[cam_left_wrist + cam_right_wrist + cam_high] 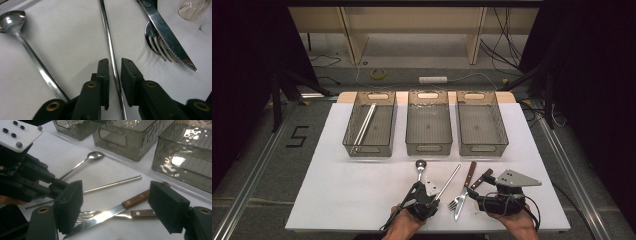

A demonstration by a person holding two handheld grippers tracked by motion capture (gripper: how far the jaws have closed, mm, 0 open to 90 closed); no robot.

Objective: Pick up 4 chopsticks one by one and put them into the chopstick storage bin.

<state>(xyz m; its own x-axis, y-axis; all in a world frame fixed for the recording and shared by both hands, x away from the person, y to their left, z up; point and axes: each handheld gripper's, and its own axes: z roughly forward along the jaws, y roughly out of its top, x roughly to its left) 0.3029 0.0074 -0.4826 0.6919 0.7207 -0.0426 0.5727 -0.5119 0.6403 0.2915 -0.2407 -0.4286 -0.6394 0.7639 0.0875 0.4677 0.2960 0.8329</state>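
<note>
High view first: we've got a white table (337, 200) with three grey bins along its far side, and we'll use the middle bin (428, 129) as our anchor. The left bin (371, 125) sits just to its left with a pair of pale sticks (364, 125) lying in it, and the right bin (481, 129) is on its other side.

On the near side of the middle bin, toward us, lies the cutlery. The spoon (420, 167) is closest to it, bowl pointing at the bin. A thin metal rod (448, 182) lies a bit to the right of that, slanted. Further right, a wood-handled knife (465, 190) lies across a fork (468, 192), the blade touching the tines.

Our left gripper (430, 196) is down at the near end of the rod. From the left gripper view the rod (111, 53) runs right between the two jaws, which are parted with a small gap each side, so not pinching it.

Our right gripper (477, 194) sits over the knife and fork, near side and right of the middle bin. In the right gripper view its jaws are spread wide, with the knife (110, 212) and fork (87, 215) between them on the table, nothing grasped.
</note>
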